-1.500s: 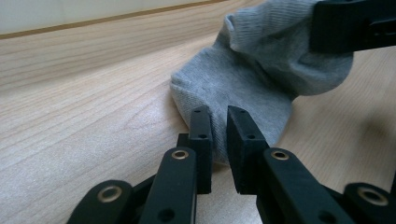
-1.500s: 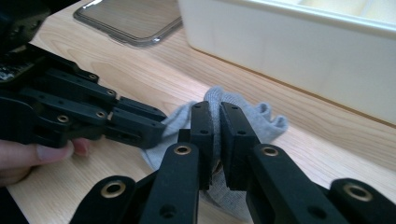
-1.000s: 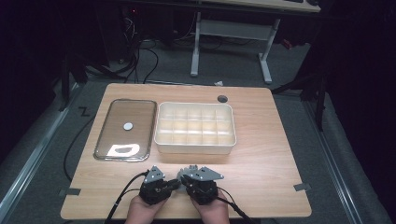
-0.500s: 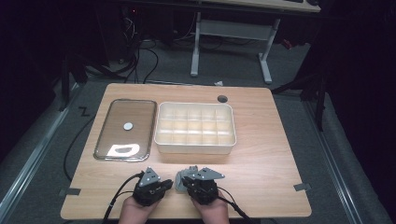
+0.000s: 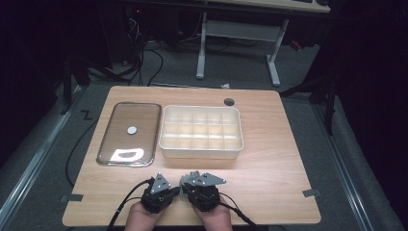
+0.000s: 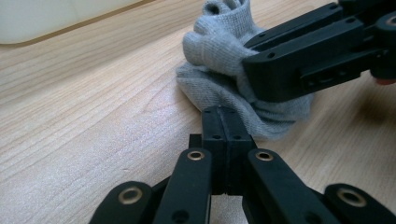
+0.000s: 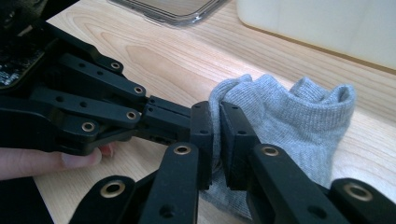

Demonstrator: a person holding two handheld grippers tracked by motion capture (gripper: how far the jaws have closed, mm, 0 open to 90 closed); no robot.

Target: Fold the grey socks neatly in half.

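A small grey sock point(image 7: 289, 116) lies crumpled on the wooden table point(image 5: 269, 168) near its front edge. My right gripper point(image 7: 215, 135) is shut on the sock's left part, with fabric pinched between its pads. My left gripper point(image 6: 226, 123) has just been closing and its jaws now stand shut together; the tips touch the sock's point(image 6: 219, 56) near edge, and I see no fabric between them. In the high view, both hands hold the left gripper point(image 5: 156, 192) and the right gripper point(image 5: 201, 188) side by side.
A white compartment box point(image 5: 201, 151) stands at the table's middle, beyond the grippers. To its left lies a clear lid point(image 5: 126, 110) with a small white disc point(image 5: 132, 130) on it. A round cable hole point(image 5: 229, 102) sits near the far edge.
The left gripper has drawn back slightly toward the front edge and tilted. The right gripper has stayed where it was.
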